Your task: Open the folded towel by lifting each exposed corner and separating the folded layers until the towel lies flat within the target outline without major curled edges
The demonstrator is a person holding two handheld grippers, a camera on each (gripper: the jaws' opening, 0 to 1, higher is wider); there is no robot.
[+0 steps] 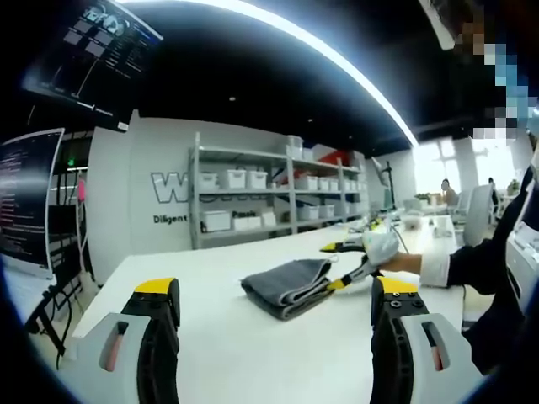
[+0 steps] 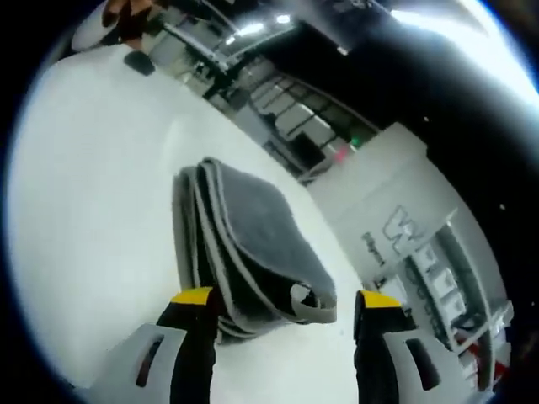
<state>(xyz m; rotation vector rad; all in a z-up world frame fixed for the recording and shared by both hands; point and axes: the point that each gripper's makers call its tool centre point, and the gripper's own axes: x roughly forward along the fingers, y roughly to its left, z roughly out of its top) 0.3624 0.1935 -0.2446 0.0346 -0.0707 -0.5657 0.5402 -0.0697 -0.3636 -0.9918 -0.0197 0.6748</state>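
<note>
Two grippers were in play over a white table (image 1: 253,337). In the left gripper view, the left gripper (image 1: 278,307) had its yellow-tipped jaws spread wide with nothing between them, held above the tabletop. The folded grey towel (image 1: 288,284) lay ahead of those jaws, well apart from them and slightly toward the right jaw. At the towel's far right edge the right gripper (image 1: 349,265) came in from the right, held by a person's hand (image 1: 383,247) in a white glove, with a dark sleeve (image 1: 484,261) behind it; its two yellow-tipped jaws stood apart, one above the towel's edge and one at it.

In the right gripper view, the right gripper (image 2: 282,307) was spread as well, and the towel (image 2: 253,244) sat just beyond and partly between its jaws, the stacked folded layers showing toward the left jaw and a grey corner near the right jaw. Whether either jaw actually touched the cloth could not be told.

Beyond the towel in the left gripper view stood shelves (image 1: 278,189) with white bins against a wall, and monitors (image 1: 29,202) were off to the left
</note>
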